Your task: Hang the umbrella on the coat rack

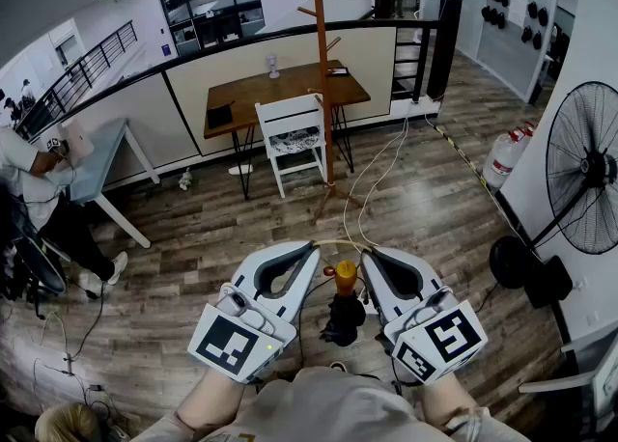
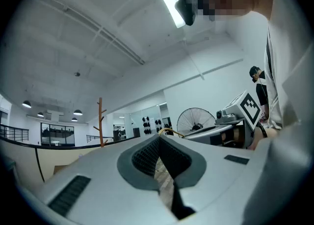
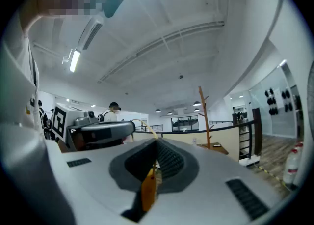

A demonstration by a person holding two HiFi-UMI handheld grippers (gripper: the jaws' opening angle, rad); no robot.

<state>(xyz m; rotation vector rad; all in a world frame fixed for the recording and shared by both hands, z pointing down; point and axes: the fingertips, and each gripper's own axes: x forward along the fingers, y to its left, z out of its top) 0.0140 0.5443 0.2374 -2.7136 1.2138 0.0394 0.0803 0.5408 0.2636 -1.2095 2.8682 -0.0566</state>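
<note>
A small folded umbrella hangs between my two grippers, orange handle [image 1: 345, 276] above a black canopy [image 1: 343, 319]. Its thin yellowish strap loop [image 1: 338, 242] stretches from tip to tip. My left gripper [image 1: 314, 245] and right gripper [image 1: 367, 251] are both shut on that strap, close to my body. In the right gripper view the orange handle [image 3: 148, 189] shows under the shut jaws, and the strap [image 3: 143, 122] curves off the tip. The strap [image 2: 170, 130] also peeks past the left gripper [image 2: 158, 136]. The wooden coat rack [image 1: 322, 64] stands far ahead by the table.
A brown table [image 1: 290, 88] and a white chair [image 1: 294, 136] stand beside the rack. Cables [image 1: 372, 189] trail over the wood floor. A large fan [image 1: 584, 175] and a water bottle [image 1: 502, 158] are at the right. A person [image 1: 39, 199] sits at the left.
</note>
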